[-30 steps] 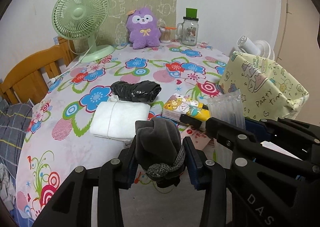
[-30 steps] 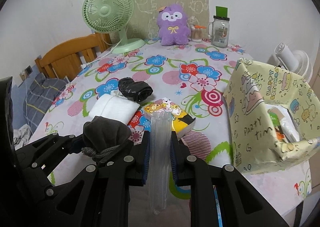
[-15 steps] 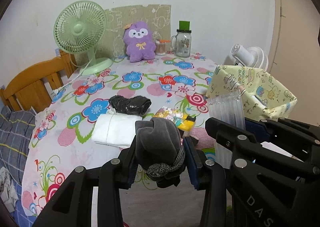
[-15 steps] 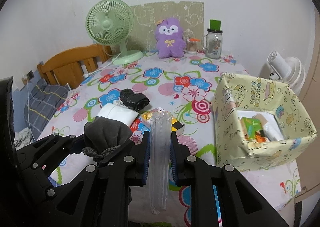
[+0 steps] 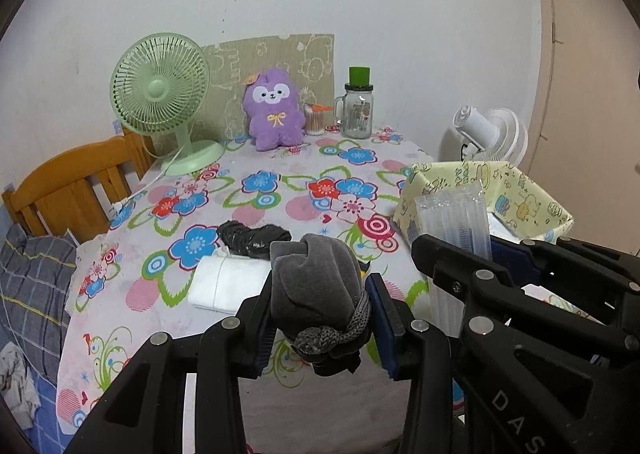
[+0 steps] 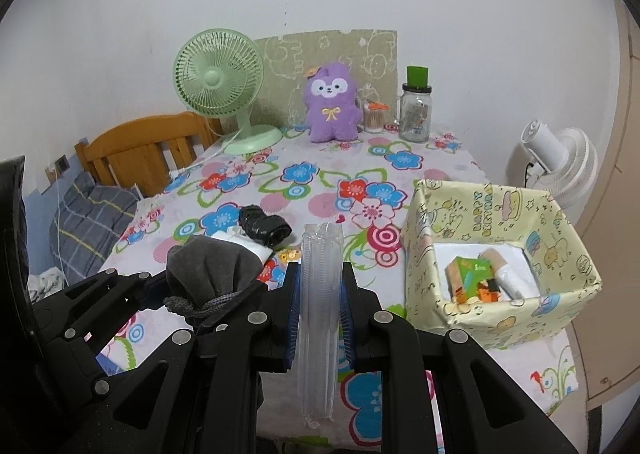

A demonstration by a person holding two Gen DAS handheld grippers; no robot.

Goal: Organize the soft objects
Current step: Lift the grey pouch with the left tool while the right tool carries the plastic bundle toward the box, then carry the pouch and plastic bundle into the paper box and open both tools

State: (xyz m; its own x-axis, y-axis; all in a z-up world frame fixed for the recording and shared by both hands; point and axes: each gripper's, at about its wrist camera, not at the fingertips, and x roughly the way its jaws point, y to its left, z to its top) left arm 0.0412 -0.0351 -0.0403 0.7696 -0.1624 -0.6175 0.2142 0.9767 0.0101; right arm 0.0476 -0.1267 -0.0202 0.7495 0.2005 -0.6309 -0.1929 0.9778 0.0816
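One clear plastic sleeve (image 6: pixel 320 294) stands upright, long axis vertical, in the right claw (image 6: pixel 320 286).

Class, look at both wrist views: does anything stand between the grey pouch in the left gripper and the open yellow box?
Yes: the right gripper and its clear plastic pack stand between the grey pouch and the yellow box. Its opening looks unblocked from above.

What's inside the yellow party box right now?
In the yellow box, on a white lining: a green-and-orange carton, a white roll and small orange bits. The near wall hides the front of the floor, so anything there cannot be seen.
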